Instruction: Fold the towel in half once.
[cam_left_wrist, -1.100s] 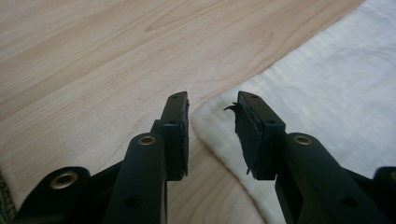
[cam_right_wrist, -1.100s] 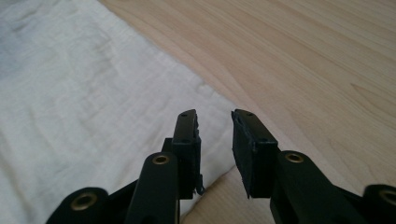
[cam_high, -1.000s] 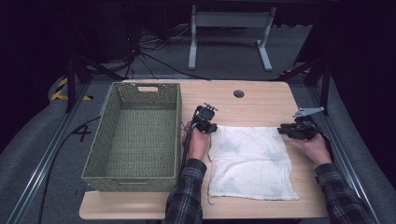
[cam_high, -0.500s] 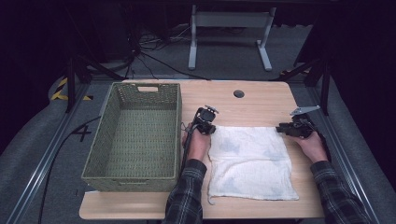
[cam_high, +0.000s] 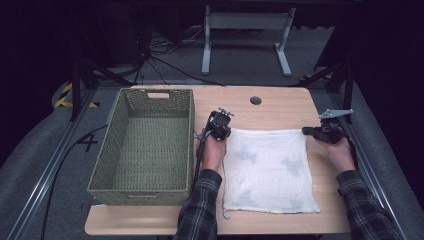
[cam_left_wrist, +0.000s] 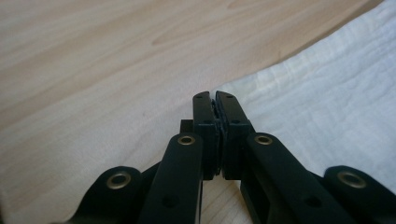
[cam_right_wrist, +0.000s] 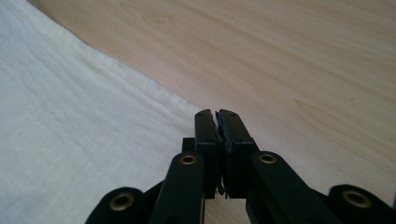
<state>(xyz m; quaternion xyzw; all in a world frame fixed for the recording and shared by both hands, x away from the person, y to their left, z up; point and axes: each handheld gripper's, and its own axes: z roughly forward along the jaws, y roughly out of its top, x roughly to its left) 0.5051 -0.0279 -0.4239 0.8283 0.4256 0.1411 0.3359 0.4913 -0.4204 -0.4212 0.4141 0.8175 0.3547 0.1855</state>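
Inspected: white cloth (cam_high: 267, 170), spread flat on the wooden table (cam_high: 280, 107), toward 4 o'clock of the tabletop, with faint blue patches and a loose thread at its 7 o'clock corner.

At the cloth's 11 o'clock corner: left gripper (cam_high: 220, 127), held in the left hand (cam_high: 212, 150). At the 1 o'clock corner: right gripper (cam_high: 306, 131), held in the right hand (cam_high: 340, 150), grey plate on top.

From the high view: placing of both grippers at the two far corners confirmed, jaw state too small to judge there.

From the left gripper view: jaws pressed together, just closed, tips at the very corner of the cloth, a pale sliver pinched between the pads. Bare wood toward 10 o'clock, cloth toward 2 o'clock.

From the right gripper view: same finding, jaws just closed and clamped on the cloth's corner, a ragged pale line between the pads. Cloth toward 9 o'clock, bare wood toward 2 o'clock.

Further out, seen from above alone: green woven basket (cam_high: 115, 150) at 9 o'clock of the cloth, just beside the left hand, apart from the cloth. Dark round hole (cam_high: 256, 100) in the tabletop at 12 o'clock of the cloth. Plaid sleeves entering from 6 o'clock.
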